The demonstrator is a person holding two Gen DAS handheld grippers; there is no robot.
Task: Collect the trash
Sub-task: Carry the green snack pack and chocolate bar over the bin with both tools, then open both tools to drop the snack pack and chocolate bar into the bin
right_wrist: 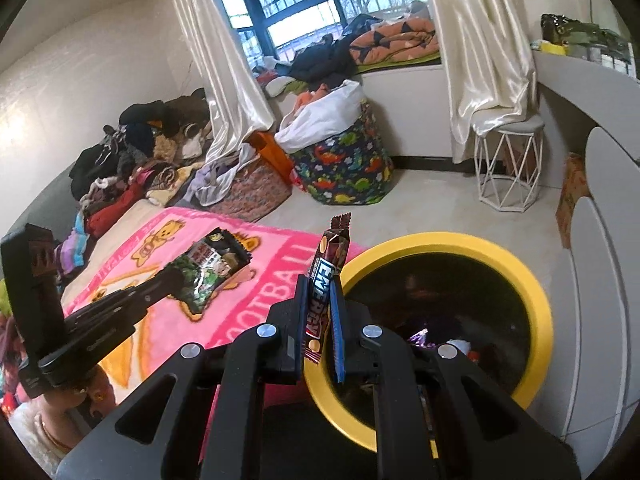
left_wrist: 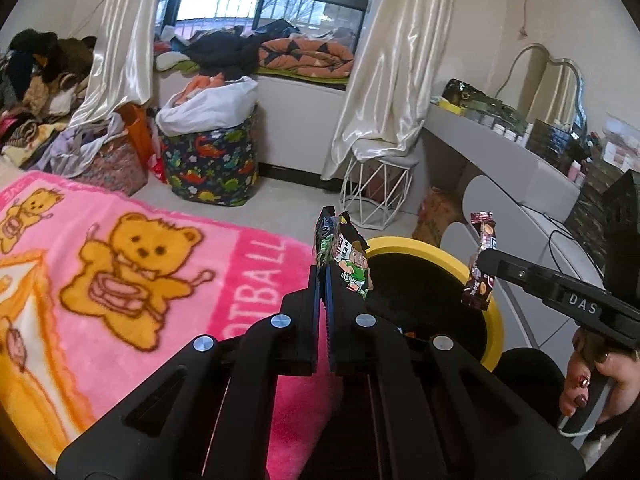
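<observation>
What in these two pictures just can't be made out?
- Contents of the yellow-rimmed bin: dark inside, both views.
- Green snack packet print: too small, left view.
- Brown bar wrapper: lower half hidden by the right gripper.
- Vanity clutter: tiny, cut off by the edge.
</observation>
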